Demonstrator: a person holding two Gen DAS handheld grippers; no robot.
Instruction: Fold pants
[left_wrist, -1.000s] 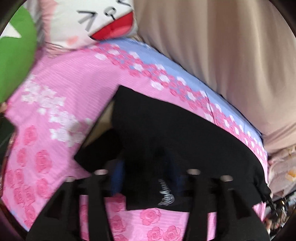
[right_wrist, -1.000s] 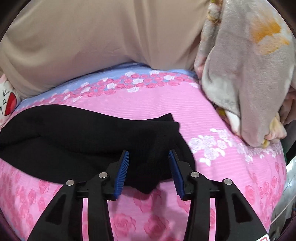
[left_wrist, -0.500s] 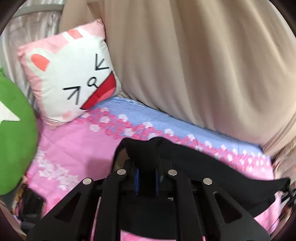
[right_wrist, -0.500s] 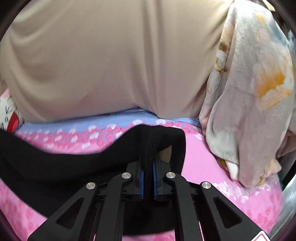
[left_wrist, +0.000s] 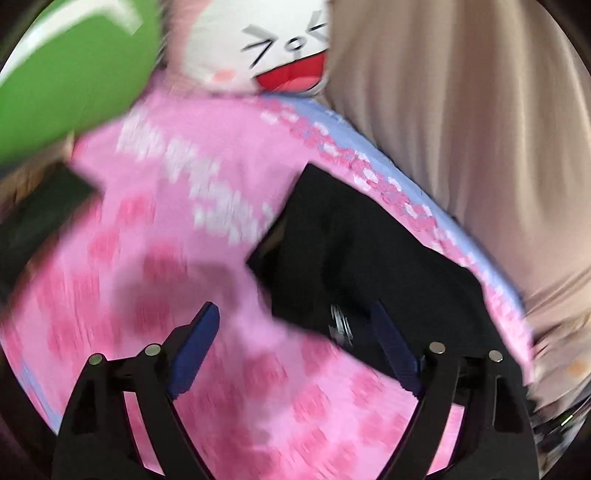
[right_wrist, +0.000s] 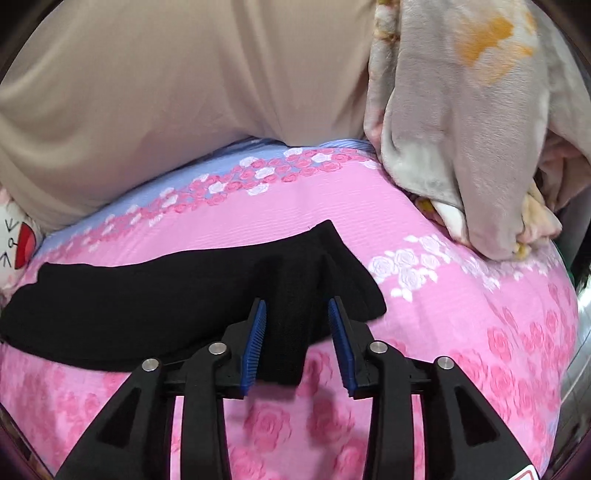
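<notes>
The right gripper (right_wrist: 297, 343) now stands with its blue pads (right_wrist: 255, 345) apart, a black cuff end of the pants (right_wrist: 155, 299) lying loose between them; half a second ago those pads were pinched together on a raised fold of that cloth. The left gripper (left_wrist: 295, 347) is likewise spread wide, where it too was clamped on black fabric a moment earlier, and its view is smeared with motion. Both holds have been let go, so the lifted edge is, in my judgement, laid down and 1 fold is complete or nearly so.

The pants lie flat as a long black band across the pink rose-print bedsheet (right_wrist: 461, 354), one end under the right gripper, the other, with a small white logo (left_wrist: 341, 325), just ahead of the left gripper's right pad. Whether the edges line up I cannot tell.

No container is in view. Around the bed are a beige curtain (right_wrist: 177, 92), a crumpled grey blanket (right_wrist: 454, 140), a cartoon-face cushion (left_wrist: 273, 48) and a green cushion (left_wrist: 74, 74).
</notes>
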